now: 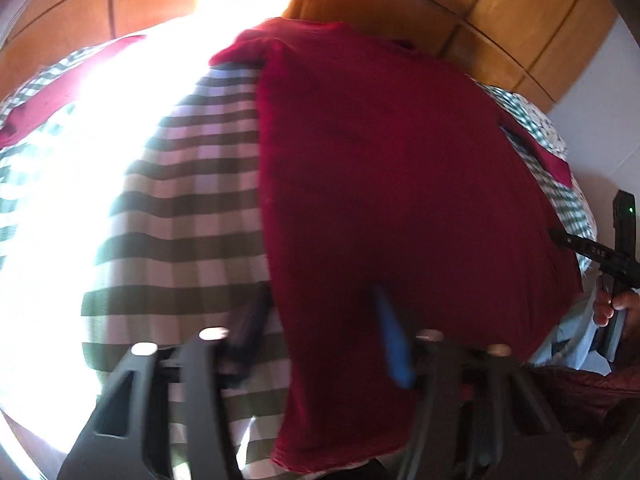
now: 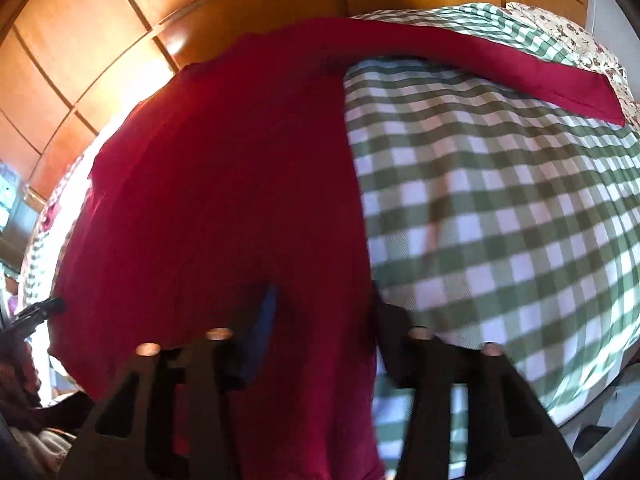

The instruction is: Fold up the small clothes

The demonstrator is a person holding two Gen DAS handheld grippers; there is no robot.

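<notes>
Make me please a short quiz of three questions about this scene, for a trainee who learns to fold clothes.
1. True or false: the red shirt lies on a plain blue sheet.
2. What is behind the bed? A) wooden panels B) a brick wall C) a bookshelf
3. In the right wrist view, what does the sleeve lie on?

Key: 1 false. 2 A. 3 The green and white checked cloth.
</notes>
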